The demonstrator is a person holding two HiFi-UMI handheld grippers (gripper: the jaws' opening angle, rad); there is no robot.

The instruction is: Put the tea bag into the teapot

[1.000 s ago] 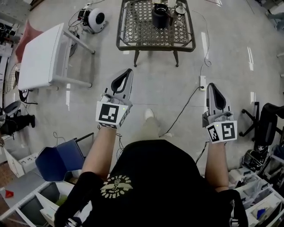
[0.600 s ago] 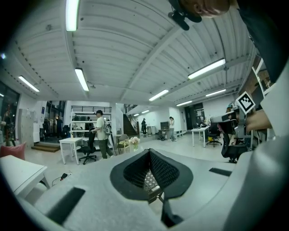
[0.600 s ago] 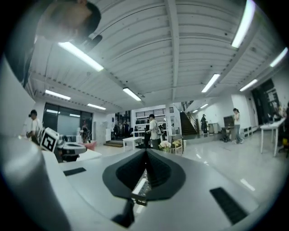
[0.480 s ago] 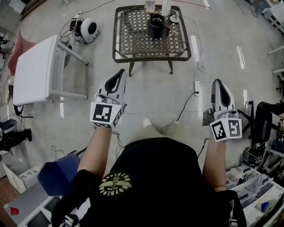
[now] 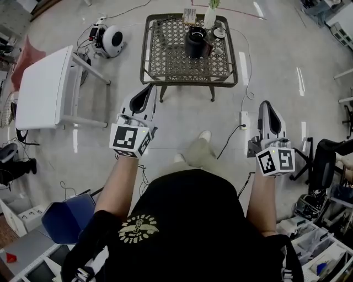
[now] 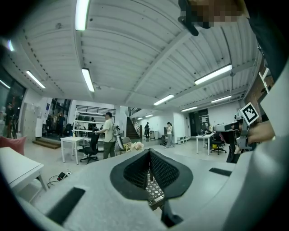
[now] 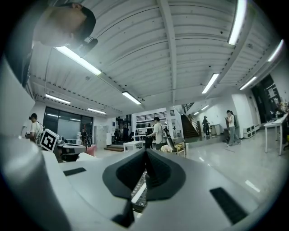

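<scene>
Pale workshop floor; at 12 o'clock a dark metal lattice bench (image 5: 165, 55) carries the squat black teapot (image 5: 197, 43); the tea bag is too small to pick out; left gripper (image 5: 149, 89) and right gripper (image 5: 266, 104), well short of it, have fingers (image 6: 165, 171) closed together on nothing; approach step, I judge; next: reach the bench, find the bag, open 1 gripper.

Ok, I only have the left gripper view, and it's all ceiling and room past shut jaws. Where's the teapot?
Observer: Ahead of you on the lattice table. The teapot stands toward the far edge, right of centre.
Operator: Is the right gripper holding anything?
Observer: No. The right gripper is shut and empty, held out over the floor short of the table.
Operator: And the tea bag?
Observer: I can't pick it out. A few small things stand by the teapot at the far edge, too small to name.
</scene>
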